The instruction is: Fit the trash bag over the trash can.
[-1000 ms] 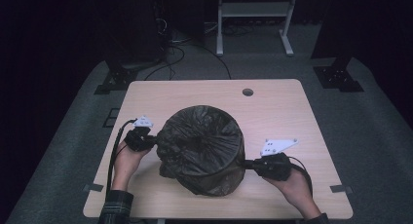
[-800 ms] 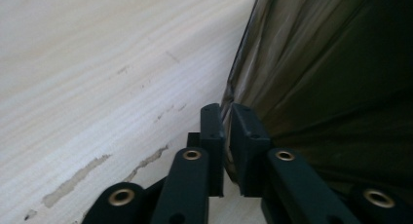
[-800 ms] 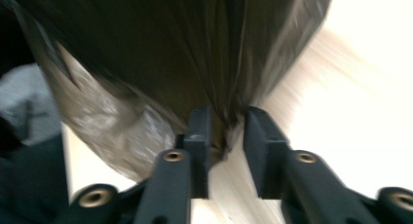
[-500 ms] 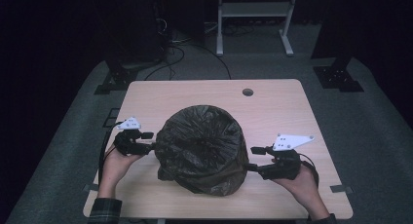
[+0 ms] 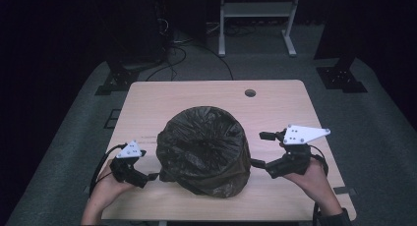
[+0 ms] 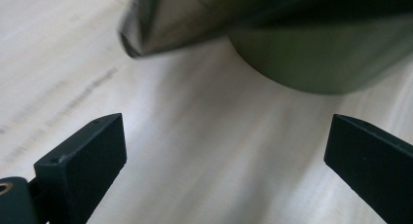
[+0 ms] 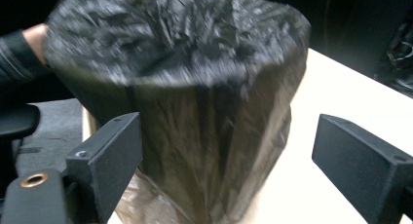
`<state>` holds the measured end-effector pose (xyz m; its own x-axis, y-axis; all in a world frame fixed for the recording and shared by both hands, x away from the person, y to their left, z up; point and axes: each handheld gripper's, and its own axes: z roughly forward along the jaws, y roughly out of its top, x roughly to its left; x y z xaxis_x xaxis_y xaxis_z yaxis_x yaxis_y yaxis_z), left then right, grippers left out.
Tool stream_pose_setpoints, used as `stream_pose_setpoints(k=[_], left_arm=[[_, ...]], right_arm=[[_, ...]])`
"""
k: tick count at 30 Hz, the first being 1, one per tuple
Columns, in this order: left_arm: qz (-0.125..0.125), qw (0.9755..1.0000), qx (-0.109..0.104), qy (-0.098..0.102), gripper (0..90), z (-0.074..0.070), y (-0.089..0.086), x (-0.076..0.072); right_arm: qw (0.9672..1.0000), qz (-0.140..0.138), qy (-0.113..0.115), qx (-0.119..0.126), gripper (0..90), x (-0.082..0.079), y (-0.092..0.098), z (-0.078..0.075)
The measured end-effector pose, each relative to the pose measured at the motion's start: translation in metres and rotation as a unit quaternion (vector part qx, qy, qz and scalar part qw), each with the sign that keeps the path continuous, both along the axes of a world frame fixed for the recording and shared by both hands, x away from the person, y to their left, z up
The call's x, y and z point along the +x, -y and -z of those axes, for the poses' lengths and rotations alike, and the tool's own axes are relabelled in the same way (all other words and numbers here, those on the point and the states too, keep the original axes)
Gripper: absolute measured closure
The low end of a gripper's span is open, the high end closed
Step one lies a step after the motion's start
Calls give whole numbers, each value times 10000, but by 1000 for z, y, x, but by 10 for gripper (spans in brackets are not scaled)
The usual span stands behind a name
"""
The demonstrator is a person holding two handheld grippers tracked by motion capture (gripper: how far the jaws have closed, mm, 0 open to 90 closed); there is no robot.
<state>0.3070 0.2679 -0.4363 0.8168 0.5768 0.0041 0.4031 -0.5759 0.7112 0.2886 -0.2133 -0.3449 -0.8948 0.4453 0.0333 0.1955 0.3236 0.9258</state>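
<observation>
Standing in the middle of the wooden table is a round bin with a dark plastic bag pulled over it; this bin is the landmark for all the rest. The left gripper lies low at the bin's left foot, and the right gripper hangs a little off its right side. Both have just been opening: the jaws now stand wide apart, with nothing between them, and the bag film is free.

The bag looks thin, soft and slippery, so I judge it will slide and wrinkle under the pads and may tear if pulled hard. The bin under it seems stiff and light. The best hold is probably the loose film at the rim, or the folded skirt near the base, pinched and not dragged.

Whether the bin holds anything inside is hidden by the crumpled film over its top. In the left gripper view the bin's base is blurred and cut off. In the right gripper view the bag's surface is smeared, so its seams cannot be read.
</observation>
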Motion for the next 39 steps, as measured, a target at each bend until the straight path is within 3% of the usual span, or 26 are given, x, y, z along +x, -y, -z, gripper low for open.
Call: stream_pose_setpoints(k=[3, 8, 14, 18, 24, 31, 34, 39], left_arm=[[54, 10000, 34, -49, 5, 9, 3, -9], [219, 9996, 161, -86, 5, 24, 11, -17], [348, 9987, 298, -199, 5, 39, 20, -19], [340, 9990, 247, -121, 0, 43, 21, -22], [325, 9995, 20, 31, 0, 47, 20, -27], [340, 9994, 13, 34, 0, 47, 19, -27], [339, 9994, 13, 34, 0, 47, 19, -27], [340, 9994, 15, 34, 0, 47, 19, -27]], right_arm=[[9997, -176, -178, 0, 101, 2, -7, -11], [9998, -41, -59, -165, 101, 8, -25, -35], [9993, -272, 4, -262, 101, 19, -53, -56], [9980, -491, -12, -409, 101, 26, -74, -60], [9945, -588, -85, -859, 101, 39, -107, -51], [9868, -698, -314, -1426, 101, 52, -132, -33], [9817, -754, -211, -1738, 102, 50, -140, -27], [9723, -847, -230, -2166, 103, 48, -147, -24]])
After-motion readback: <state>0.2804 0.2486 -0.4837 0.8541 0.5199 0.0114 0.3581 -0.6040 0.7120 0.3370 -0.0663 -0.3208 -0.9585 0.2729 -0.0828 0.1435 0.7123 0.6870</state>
